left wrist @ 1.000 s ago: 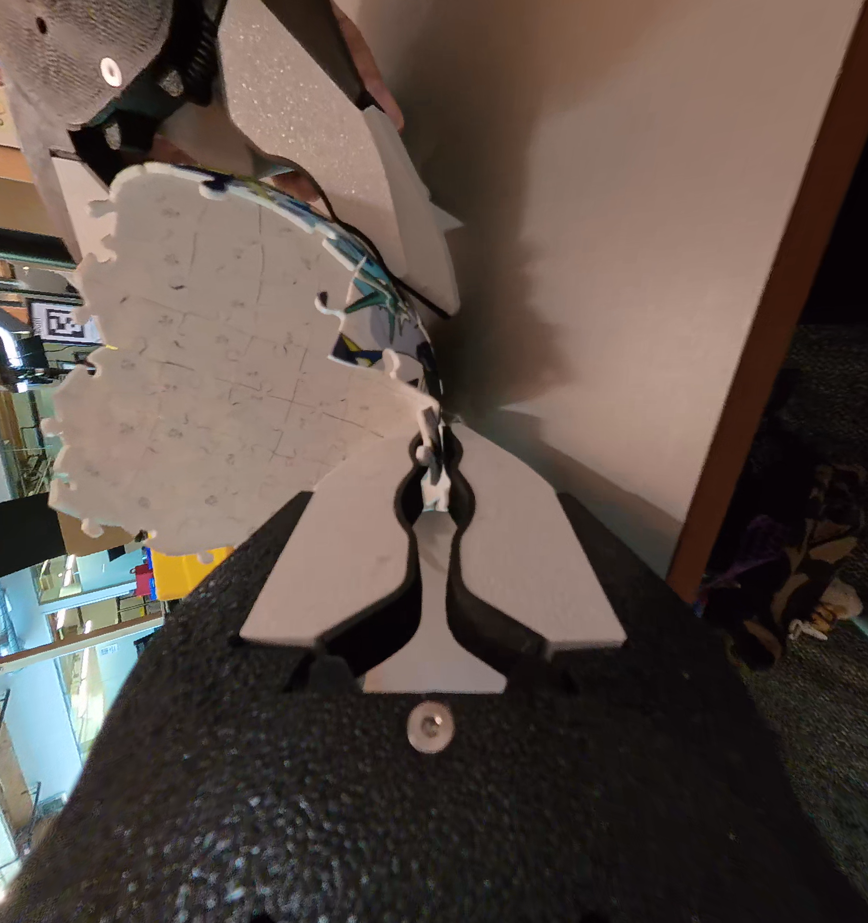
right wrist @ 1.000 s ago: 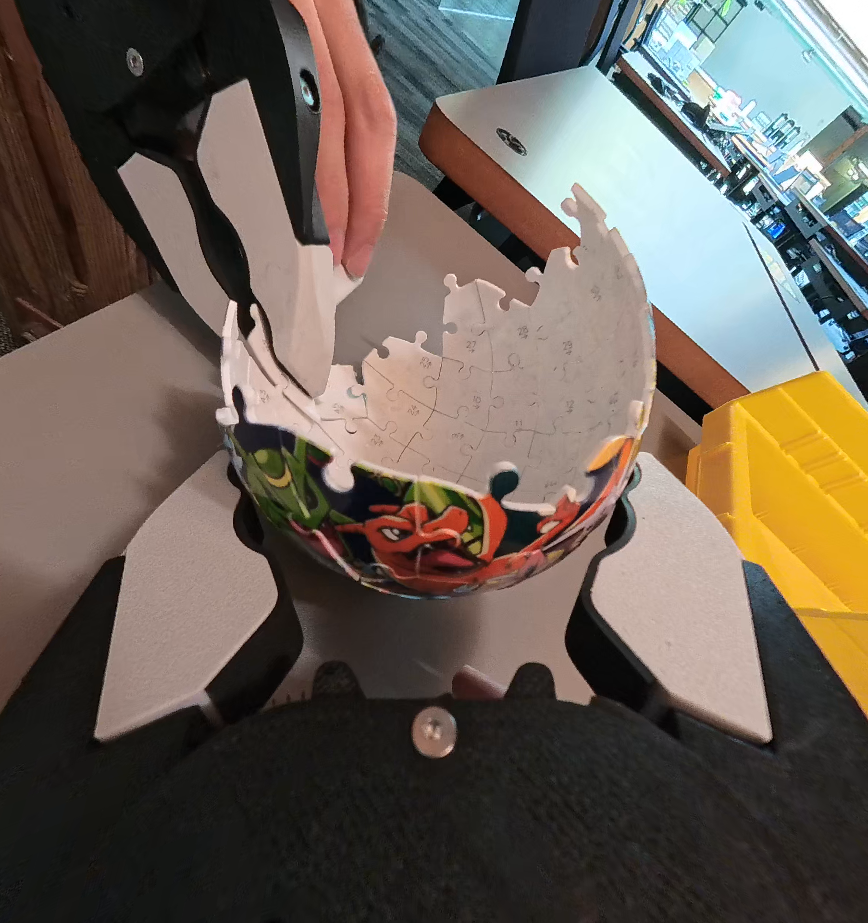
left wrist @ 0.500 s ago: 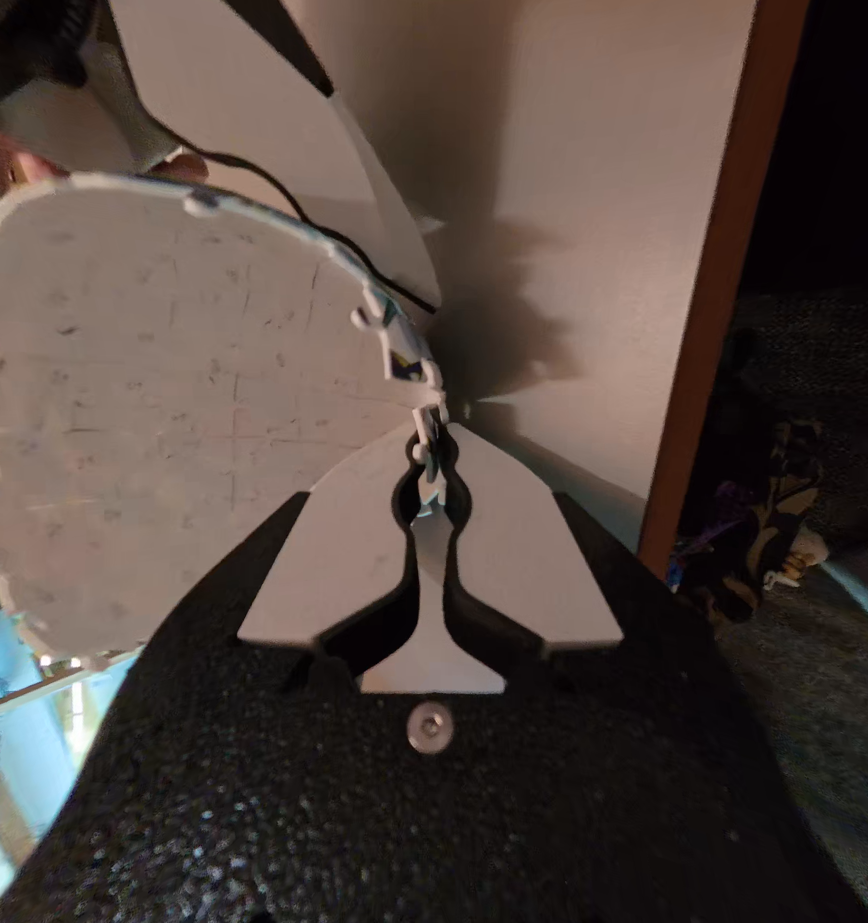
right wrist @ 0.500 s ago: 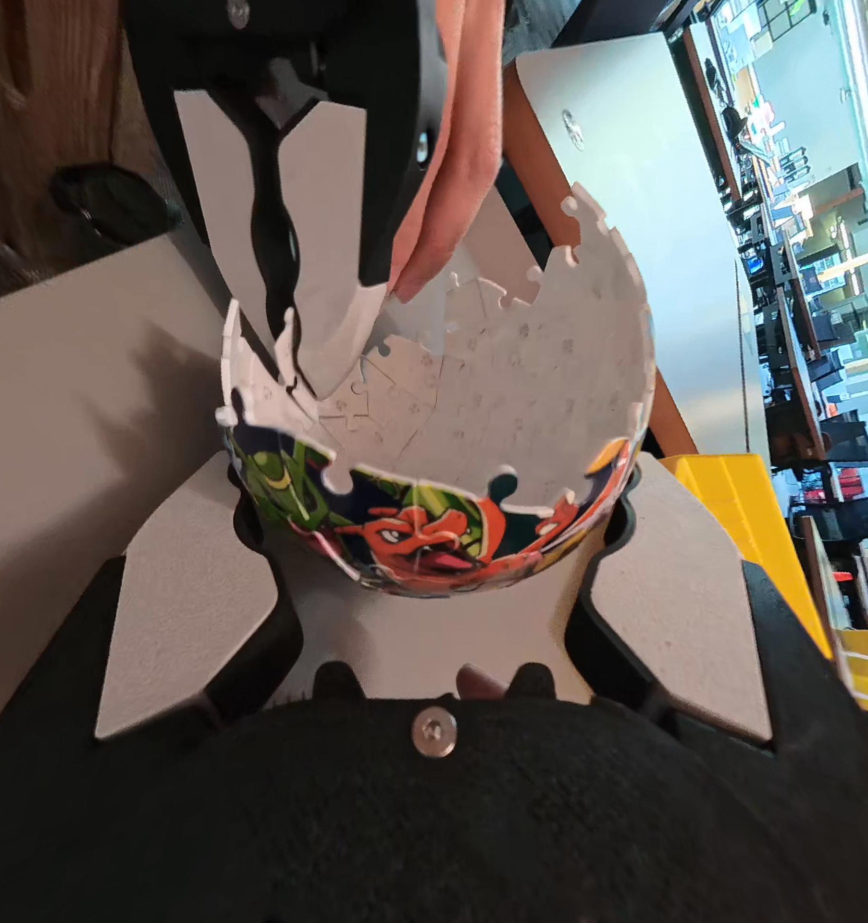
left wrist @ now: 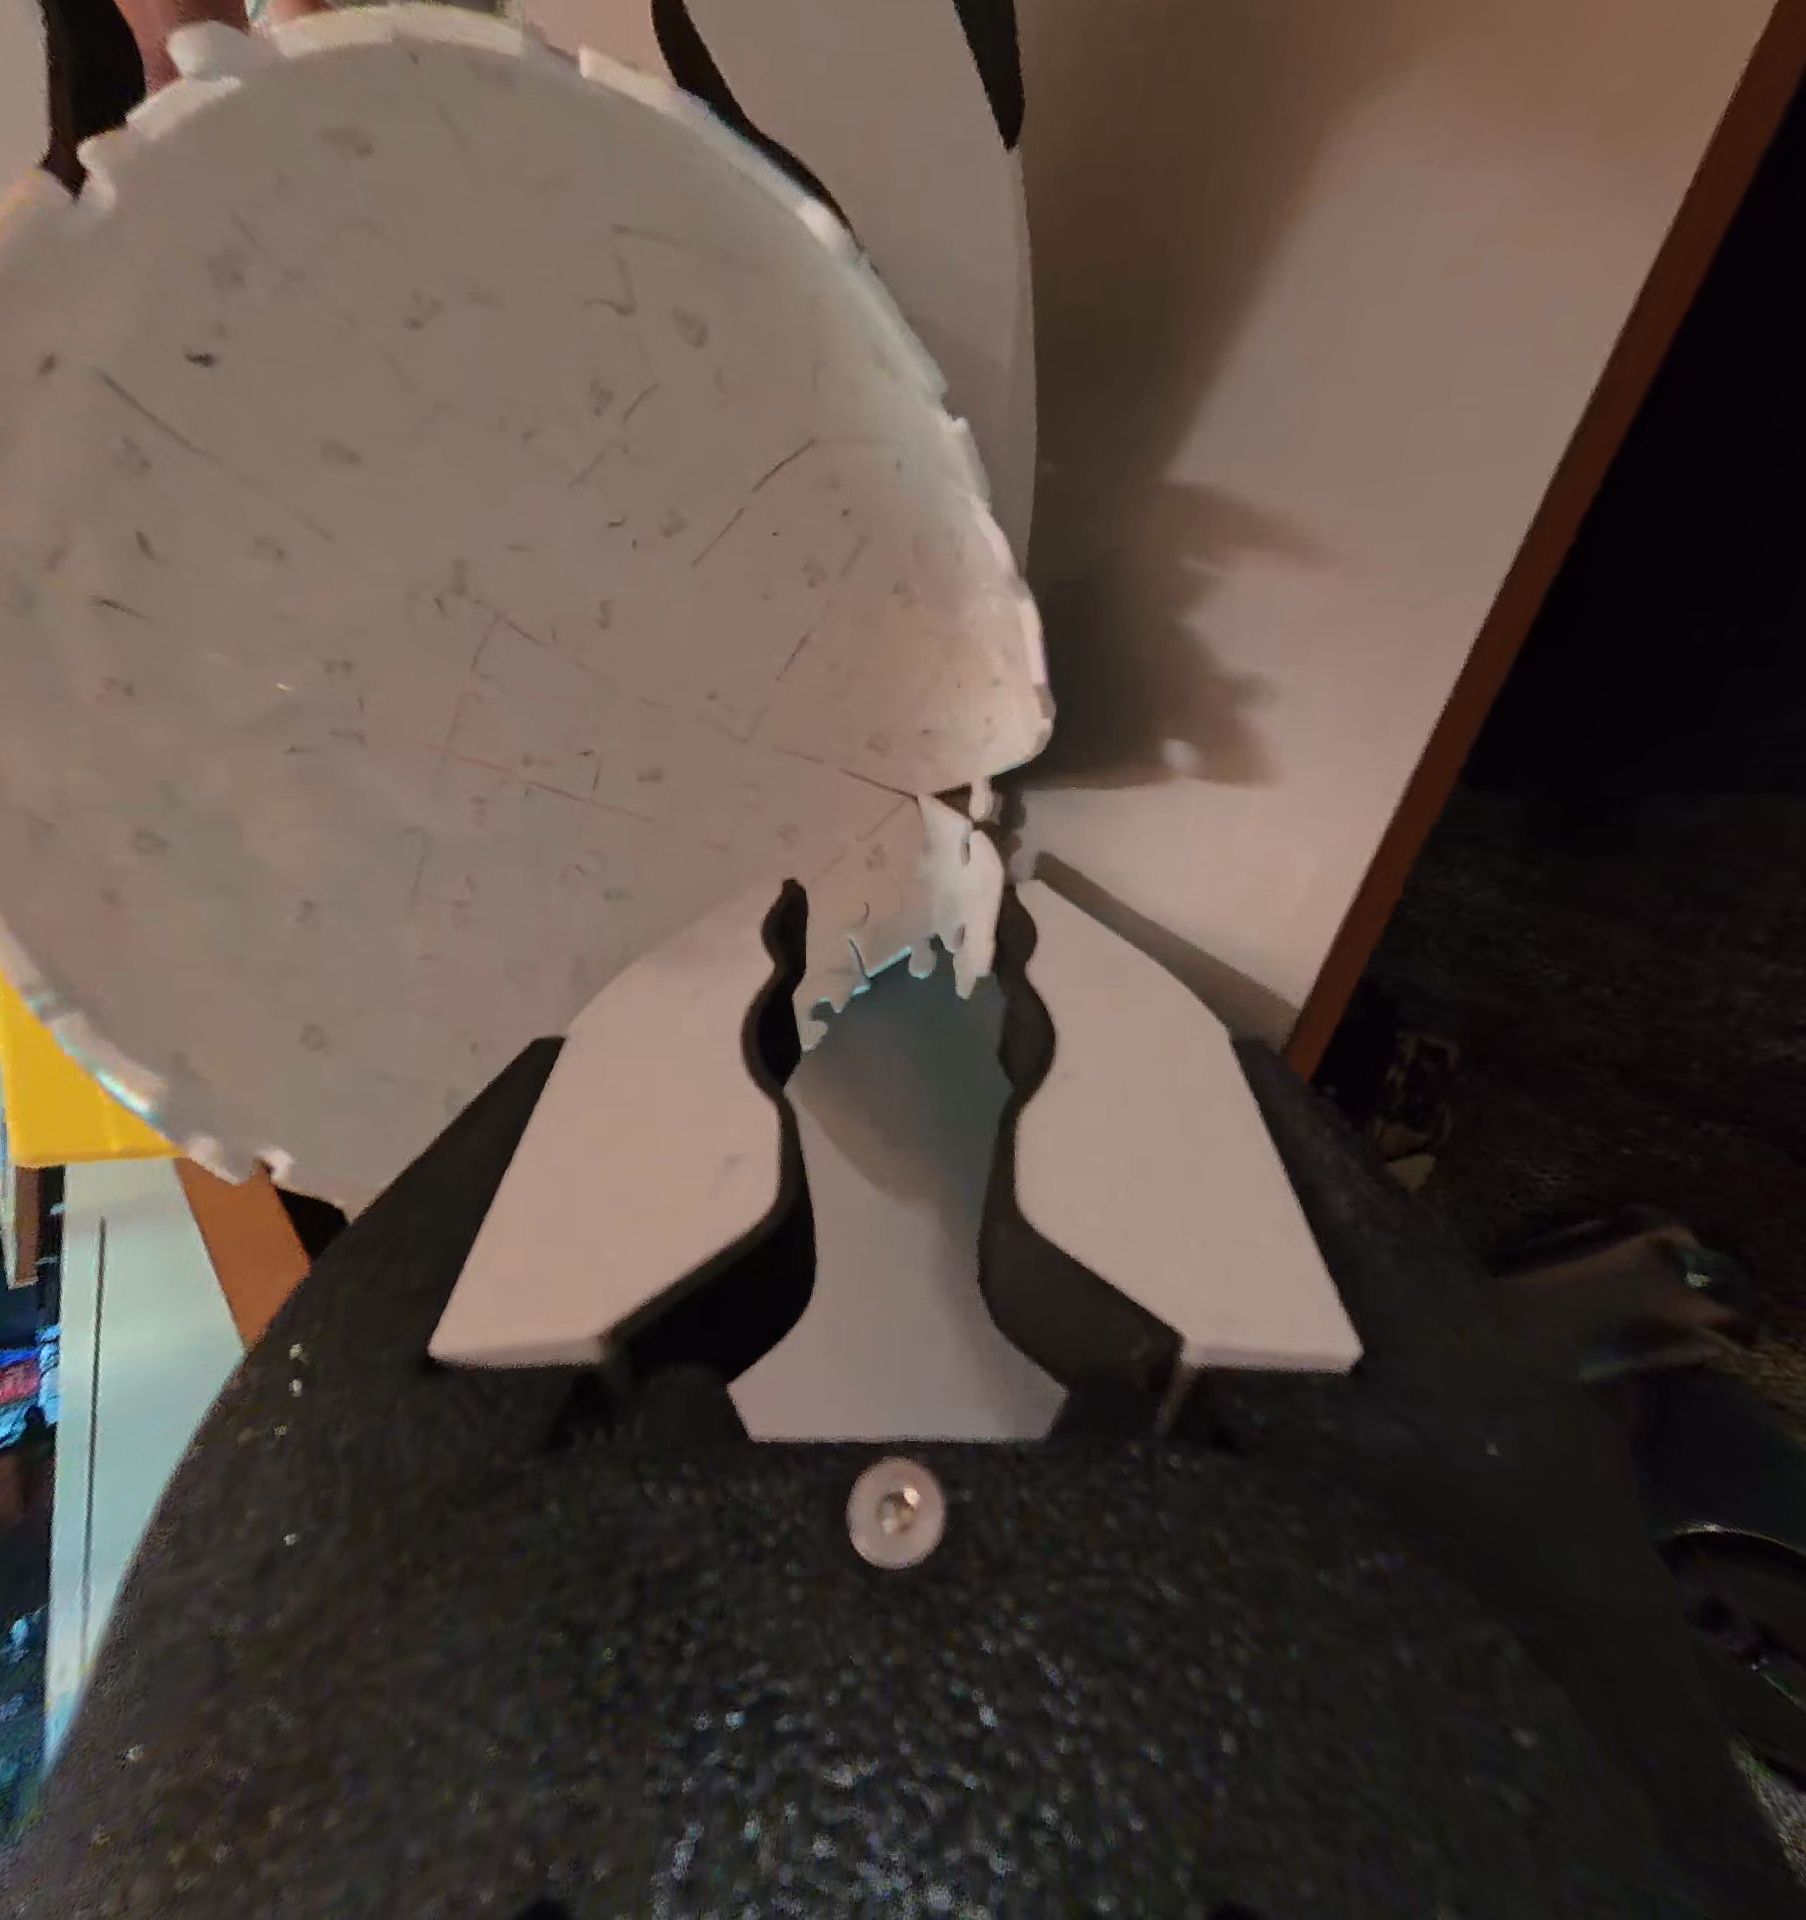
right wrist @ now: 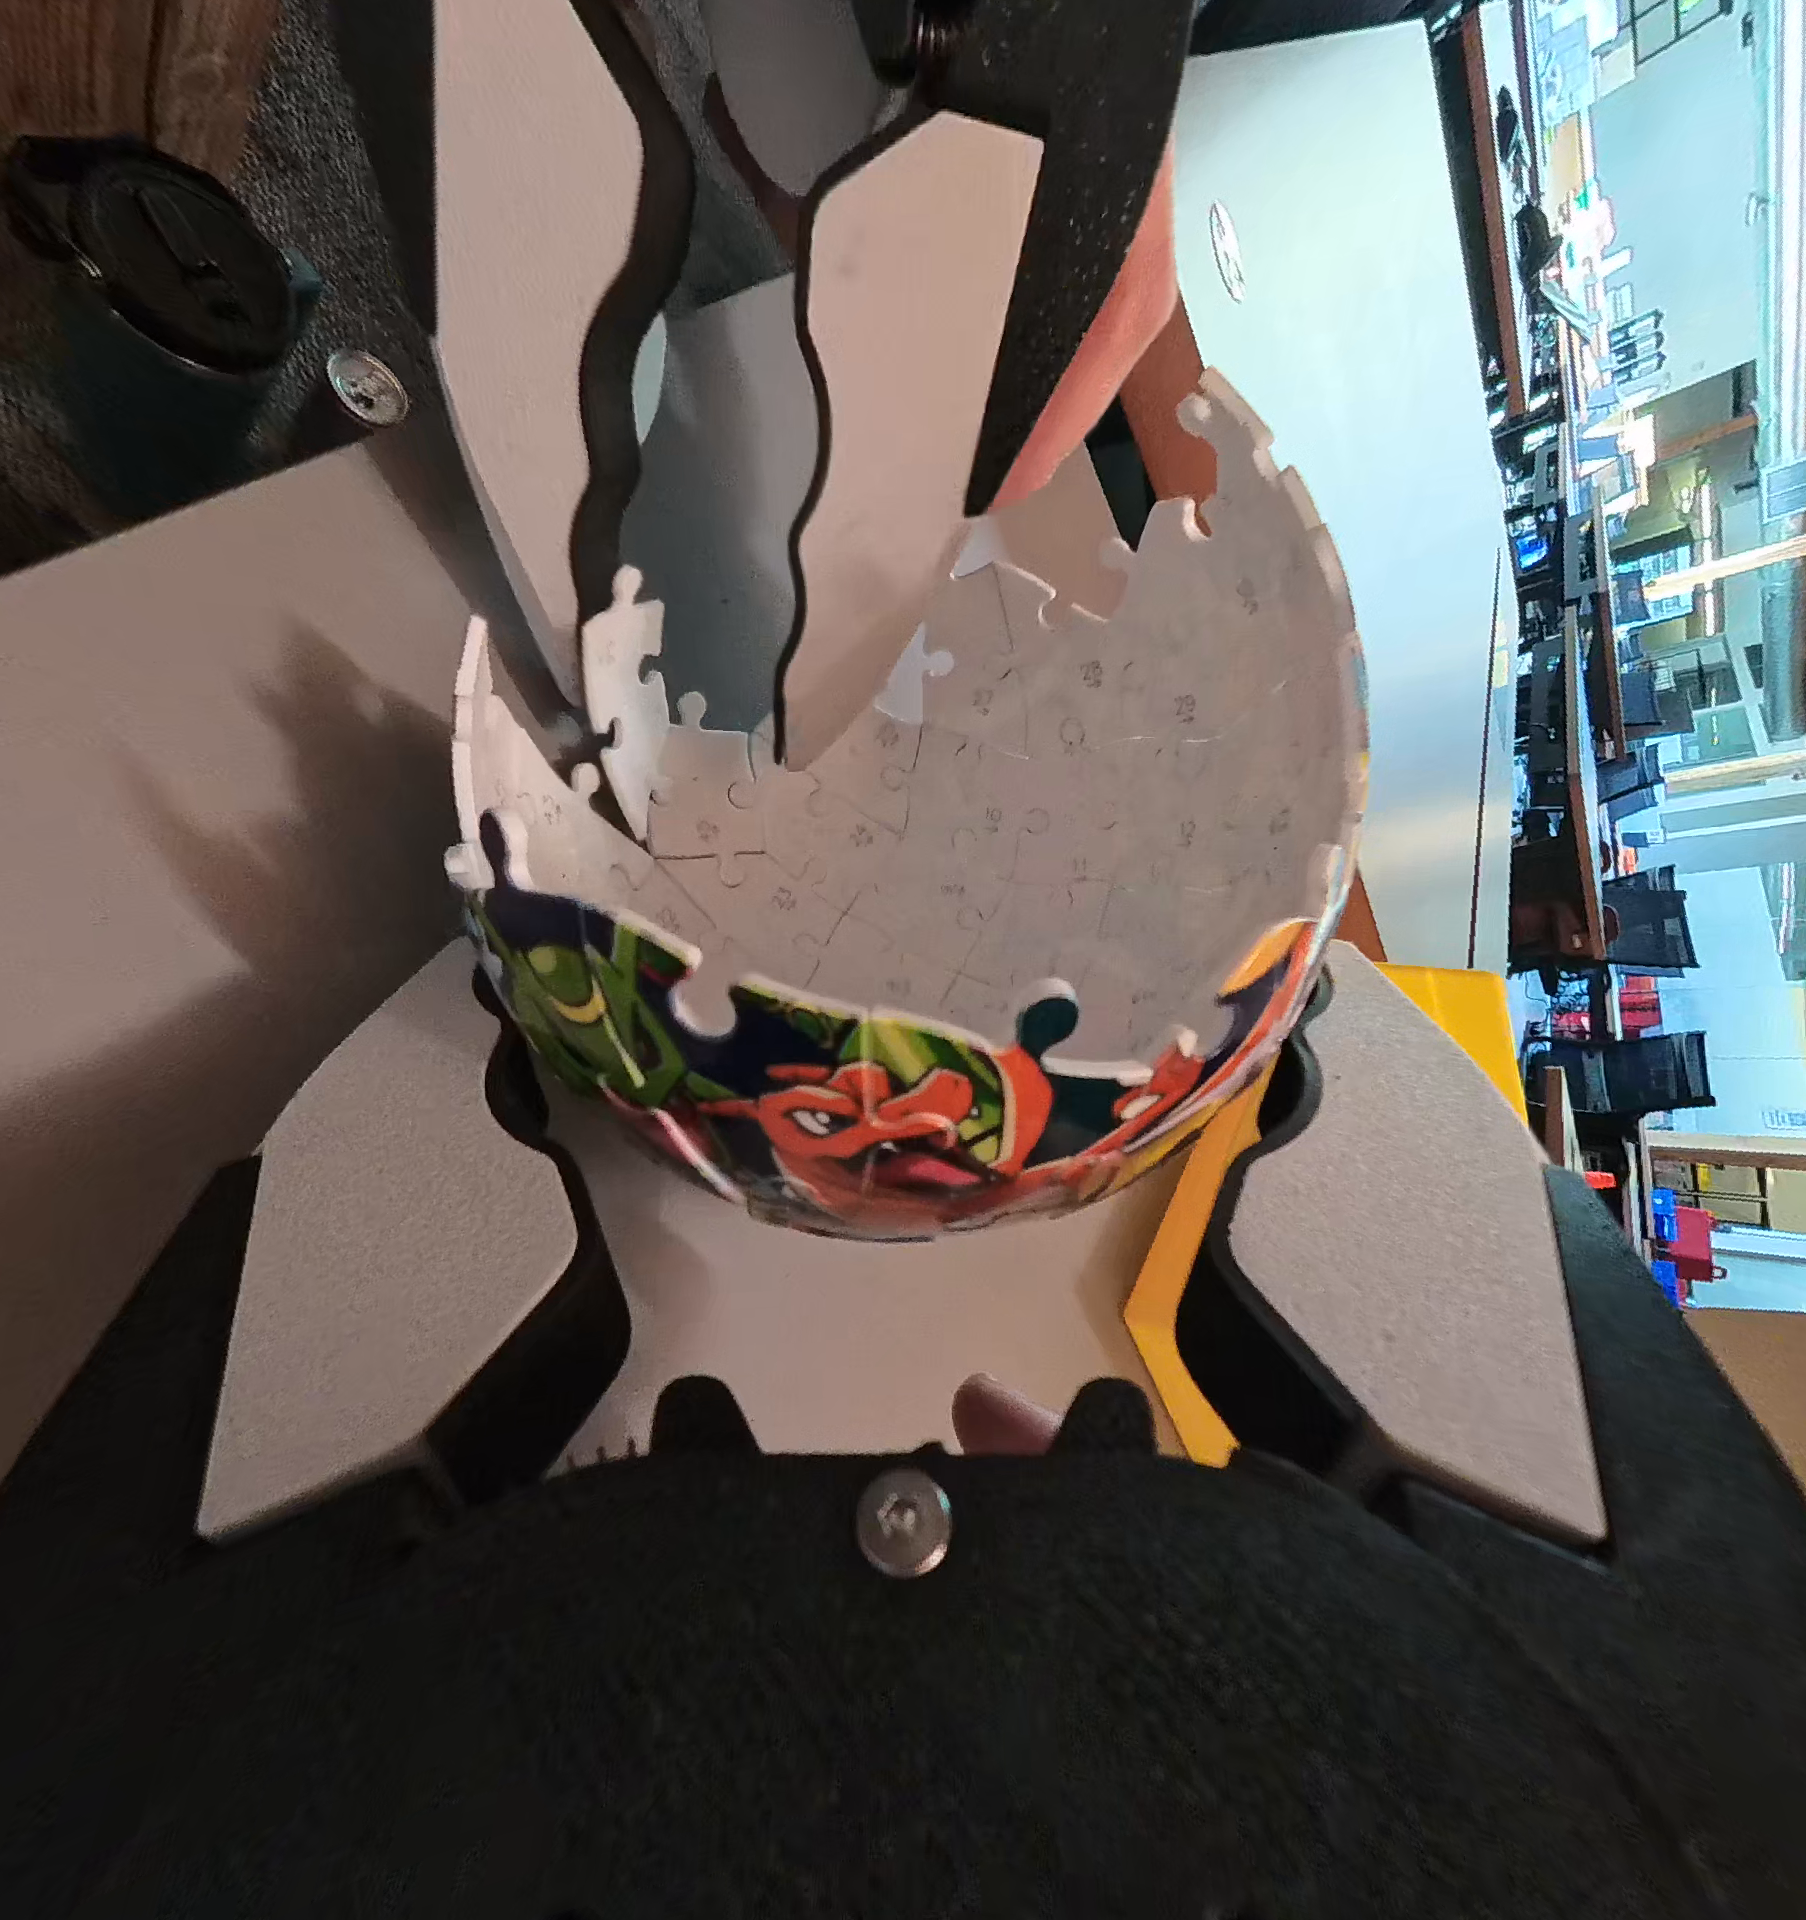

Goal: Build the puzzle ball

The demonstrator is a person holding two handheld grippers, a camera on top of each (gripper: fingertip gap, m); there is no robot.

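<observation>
The half-built puzzle ball (right wrist: 1034, 831) is a bowl, white inside and printed green and orange outside. My right gripper (right wrist: 904, 1039) is shut on it, one finger on each side. In the left wrist view its white inside (left wrist: 411, 571) fills the left. My left gripper (right wrist: 675, 748) comes down from above with its jaws apart, straddling the ball's left rim. A white puzzle piece (right wrist: 624, 686) stands at that rim between the fingers, touching neither. In the left wrist view my left gripper (left wrist: 904, 888) is open around that piece (left wrist: 946, 883).
The grey table (right wrist: 151, 831) lies under the ball, its brown edge (left wrist: 1501, 623) to the right. A yellow bin (right wrist: 1439, 997) stands at the right. A person's hand (right wrist: 1117, 332) holds the left gripper. A black round object (right wrist: 182, 281) lies on the carpet. Left tips to right tips: about 6 cm.
My left gripper was shut on the white piece at the ball's rim and has opened; the piece stays at the rim. The ball has turned in the views.
</observation>
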